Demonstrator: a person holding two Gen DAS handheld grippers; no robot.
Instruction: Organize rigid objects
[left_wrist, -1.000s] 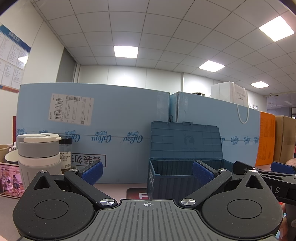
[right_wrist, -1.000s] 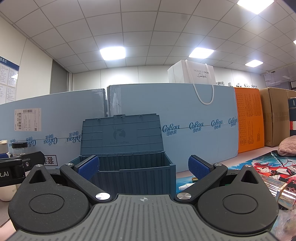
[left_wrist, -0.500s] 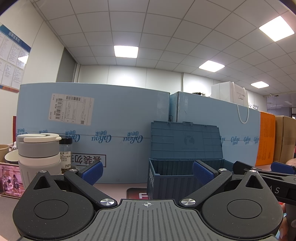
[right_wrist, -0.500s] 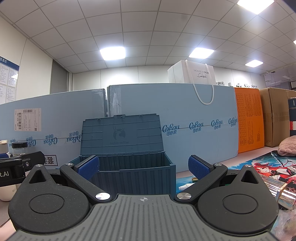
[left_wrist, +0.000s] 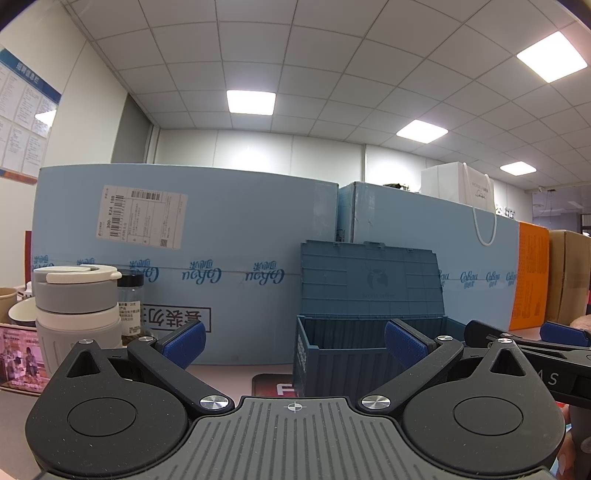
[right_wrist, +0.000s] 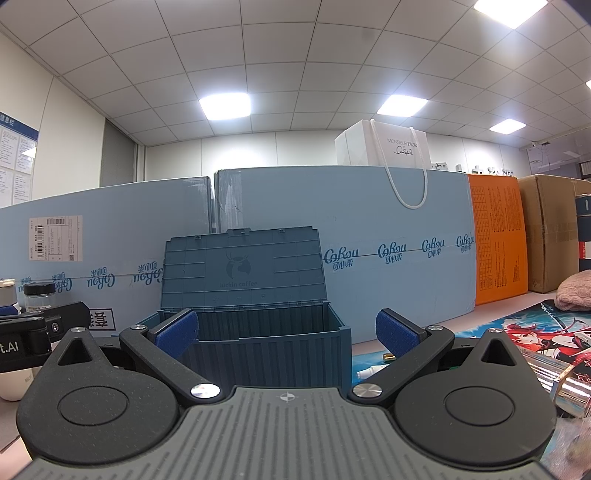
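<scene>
Left hand-held gripper (left_wrist: 293, 341): my jaws wide, empty.
Right hand-held gripper (right_wrist: 286, 332): same.
Crate (right_wrist: 269, 347): lid up; nothing stowed, I reckon.

The storage box (right_wrist: 258, 332) stands on the table (left_wrist: 236, 373) at twelve o'clock from the right wrist camera, its lid (right_wrist: 242, 267) raised upright behind it. Behind the box runs a row of large cartons (right_wrist: 388, 258); a paper bag (right_wrist: 384, 151) sits on top of them at one o'clock. At nine o'clock from the box stand a lidded cup (left_wrist: 74, 306) and, just behind it, a jar (left_wrist: 130, 302). At three o'clock lies a printed mat (right_wrist: 524, 332), with a knitted item (right_wrist: 574, 295) beyond it.
</scene>
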